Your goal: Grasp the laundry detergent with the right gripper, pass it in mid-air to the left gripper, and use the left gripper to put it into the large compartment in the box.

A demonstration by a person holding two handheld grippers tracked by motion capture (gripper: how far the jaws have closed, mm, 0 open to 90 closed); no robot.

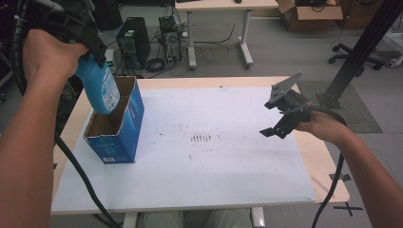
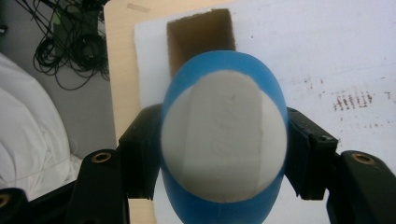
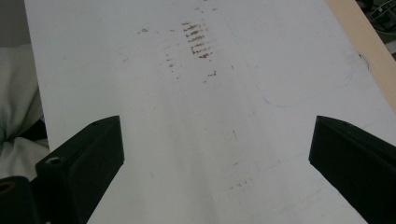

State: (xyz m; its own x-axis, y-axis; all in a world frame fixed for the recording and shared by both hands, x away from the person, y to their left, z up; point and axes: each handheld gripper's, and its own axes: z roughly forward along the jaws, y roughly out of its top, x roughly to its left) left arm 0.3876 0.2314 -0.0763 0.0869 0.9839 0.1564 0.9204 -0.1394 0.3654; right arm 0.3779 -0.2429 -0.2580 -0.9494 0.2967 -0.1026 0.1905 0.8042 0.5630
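1. Above the open blue box point(image 1: 115, 124) at the table's point(image 1: 328, 166) left edge, the left gripper point(image 2: 224, 154) clamped a blue bottle point(image 1: 101, 88), base down, over the opening.
2. The step looked like lowering the bottle into the box.
3. Next it would need lining up with the narrow opening before letting go.
4. The right gripper point(image 1: 280, 116) hung wide open and empty over the white sheet point(image 3: 196, 116).

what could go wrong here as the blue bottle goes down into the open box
The left gripper holds the rounded blue plastic bottle tilted above the narrow open-topped blue cardboard box. Its base could catch the box rim and tip or slide the box, since the right gripper hangs open, well away from it. The box also stands near the left edge of the white board, so a shove could push it off.
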